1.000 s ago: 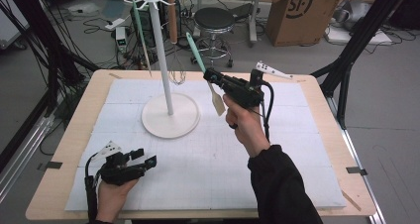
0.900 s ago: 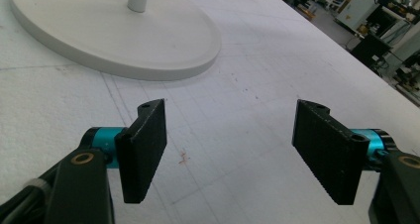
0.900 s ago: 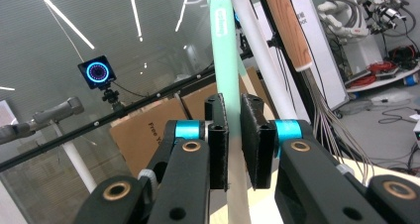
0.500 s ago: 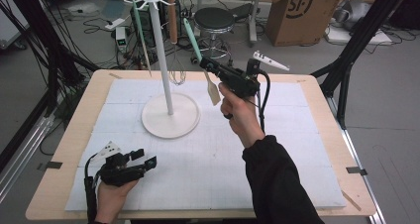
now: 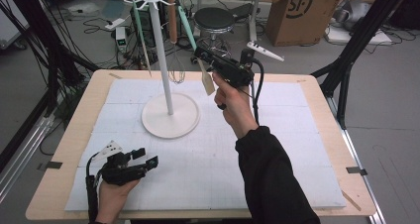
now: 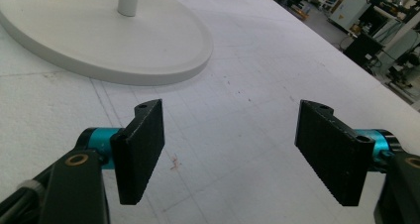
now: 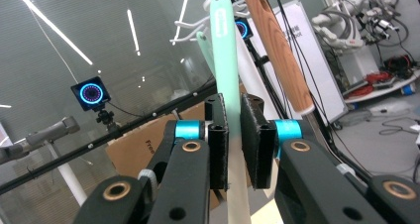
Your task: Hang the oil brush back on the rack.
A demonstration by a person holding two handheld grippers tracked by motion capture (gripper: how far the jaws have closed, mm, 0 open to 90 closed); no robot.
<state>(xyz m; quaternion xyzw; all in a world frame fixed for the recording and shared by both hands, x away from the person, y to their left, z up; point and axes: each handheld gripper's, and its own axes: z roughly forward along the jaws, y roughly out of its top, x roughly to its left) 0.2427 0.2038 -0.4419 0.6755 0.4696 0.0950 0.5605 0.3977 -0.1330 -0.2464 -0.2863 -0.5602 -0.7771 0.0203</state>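
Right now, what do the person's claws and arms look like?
Both claws, left claw and right claw, are black with flat black pads on teal collars and brass rivets. A black cable trails from the right one. The right arm wears a black sleeve.

Even indoor light, ceiling strips glaring, soft shadows, backgrounds perhaps slightly blurred

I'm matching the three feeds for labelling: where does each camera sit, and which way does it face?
High view: above the person's table edge, looking forward and down; both forearms, left claw, right claw.
Left gripper view: on the left claw, facing the stand base.
Right gripper view: on the right claw, tilted upward at the mint spatula.
Shared: the spatula, stand base.
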